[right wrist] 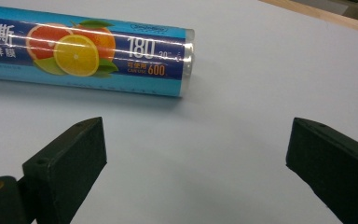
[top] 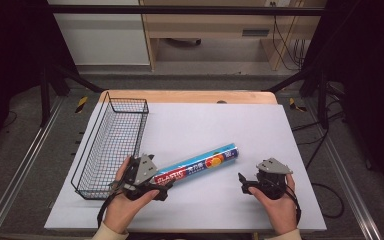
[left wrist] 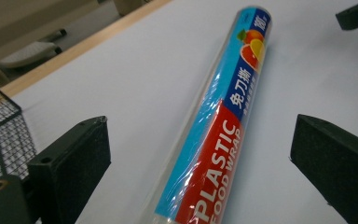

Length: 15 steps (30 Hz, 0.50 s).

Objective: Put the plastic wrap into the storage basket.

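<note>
A roll of plastic food wrap (top: 197,165) in a blue and red wrapper with orange fruit pictures lies slantwise on the white mat (top: 230,125). My left gripper (top: 159,177) is open, its jaws on either side of the roll's red near end (left wrist: 223,121) with a gap on each side. My right gripper (top: 243,184) is open too, with bare mat between its jaws. It sits low near the front right and points at the roll's blue end (right wrist: 98,51), a little short of it. A person's hand holds each gripper.
A black wire basket (top: 111,145) stands along the mat's left side, close to my left gripper; its mesh (left wrist: 4,130) shows beside the left jaw. The wooden table edge (top: 190,96) runs along the back. A jaw of the right gripper (left wrist: 356,14) shows far off.
</note>
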Each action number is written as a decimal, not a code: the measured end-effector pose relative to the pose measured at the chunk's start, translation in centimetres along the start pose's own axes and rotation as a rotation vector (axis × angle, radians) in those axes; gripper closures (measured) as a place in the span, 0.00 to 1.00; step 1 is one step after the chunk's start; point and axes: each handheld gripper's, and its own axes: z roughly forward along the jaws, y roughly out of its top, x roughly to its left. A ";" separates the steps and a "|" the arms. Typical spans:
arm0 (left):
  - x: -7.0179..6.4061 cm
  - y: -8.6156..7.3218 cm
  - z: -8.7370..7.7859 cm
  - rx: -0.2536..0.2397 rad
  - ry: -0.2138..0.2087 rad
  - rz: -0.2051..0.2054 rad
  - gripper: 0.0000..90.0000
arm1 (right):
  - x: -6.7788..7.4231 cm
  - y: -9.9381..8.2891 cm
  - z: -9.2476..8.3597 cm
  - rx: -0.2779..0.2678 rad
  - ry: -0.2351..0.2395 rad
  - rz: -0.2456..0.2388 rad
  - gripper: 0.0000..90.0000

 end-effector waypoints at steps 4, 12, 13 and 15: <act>0.1 1.6 1.2 0.131 -0.041 0.048 0.05 | -0.3 -0.2 -0.2 0.002 0.008 0.012 0.06; 0.6 4.7 4.5 0.249 -0.106 0.090 0.05 | -0.8 -0.4 -0.4 -0.001 0.005 0.025 0.06; 0.5 4.8 5.0 0.237 -0.116 0.084 0.05 | -0.8 -0.4 -0.4 -0.001 0.004 0.025 0.06; 0.2 4.9 6.1 0.238 -0.130 0.079 0.07 | -0.8 -0.4 -0.4 0.004 0.005 0.027 0.06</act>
